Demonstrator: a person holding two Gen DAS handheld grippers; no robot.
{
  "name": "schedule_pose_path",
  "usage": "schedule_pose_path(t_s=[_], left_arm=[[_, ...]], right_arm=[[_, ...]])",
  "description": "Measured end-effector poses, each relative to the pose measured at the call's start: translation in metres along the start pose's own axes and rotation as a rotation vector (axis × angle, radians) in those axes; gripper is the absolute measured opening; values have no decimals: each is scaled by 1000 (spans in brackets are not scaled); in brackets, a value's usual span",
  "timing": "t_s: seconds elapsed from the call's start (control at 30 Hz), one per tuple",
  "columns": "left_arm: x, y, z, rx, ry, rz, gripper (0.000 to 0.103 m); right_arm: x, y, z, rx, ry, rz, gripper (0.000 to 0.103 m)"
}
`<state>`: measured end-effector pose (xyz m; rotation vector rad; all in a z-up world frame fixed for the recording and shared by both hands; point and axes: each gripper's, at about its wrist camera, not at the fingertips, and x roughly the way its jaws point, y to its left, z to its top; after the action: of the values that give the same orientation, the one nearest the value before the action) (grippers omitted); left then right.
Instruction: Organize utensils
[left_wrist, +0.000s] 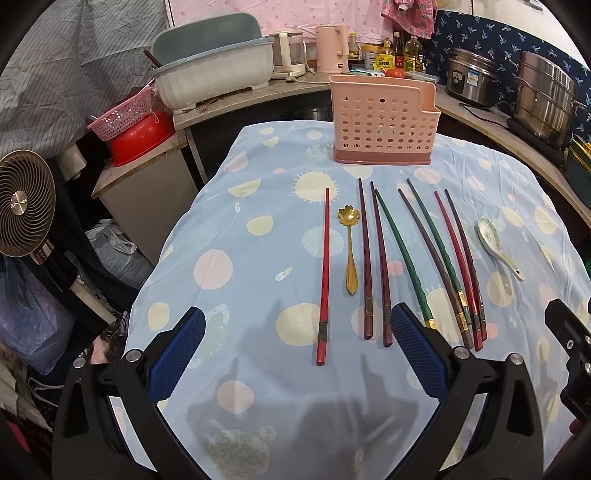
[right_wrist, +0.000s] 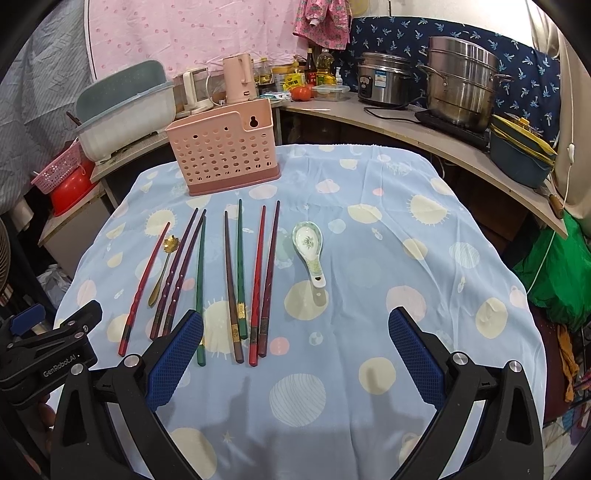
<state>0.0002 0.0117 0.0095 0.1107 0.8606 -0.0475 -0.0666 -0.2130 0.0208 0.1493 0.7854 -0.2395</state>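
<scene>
Blue cloth printed with pale suns and dots covers the table (left_wrist: 258, 258), and on it the utensils lie in a loose row, handles toward the cameras: a lone red chopstick (left_wrist: 323, 275) at the far left, a gold flower-bowled spoon (left_wrist: 349, 251) just beside it, then two dark purple chopsticks (left_wrist: 373, 258), green, brown, red and dark ones fanned together (left_wrist: 439, 254), and a white ceramic spoon (left_wrist: 496, 245) apart at the right. Behind them, well clear, stands the pink perforated holder (left_wrist: 384, 122), upright, apparently empty. The chopsticks look light, stiff and lacquer-slick, likely to roll or slip; pinching near the thicker banded ends should hold best. The ceramic spoon seems heavier and chippable, so its handle is the safer place; the gold spoon's thin stem lies flat and may be hard to get under. Nothing has been lifted yet by the look of it. The left gripper (left_wrist: 297, 354) hovers over the near cloth with jaws spread wide and nothing between them; the right gripper (right_wrist: 295, 354) is likewise wide open and empty. Beyond, a cluttered counter carries steel pots (right_wrist: 461, 88), a pink kettle (right_wrist: 240, 77) and a dish drainer (left_wrist: 210, 70).
</scene>
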Motion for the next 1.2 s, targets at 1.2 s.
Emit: schedule_pose_path(t_s=[1.2], left_arm=[[0,-3,1,5,7,-7,96]], right_arm=[[1,1,2,3,1,2,96]])
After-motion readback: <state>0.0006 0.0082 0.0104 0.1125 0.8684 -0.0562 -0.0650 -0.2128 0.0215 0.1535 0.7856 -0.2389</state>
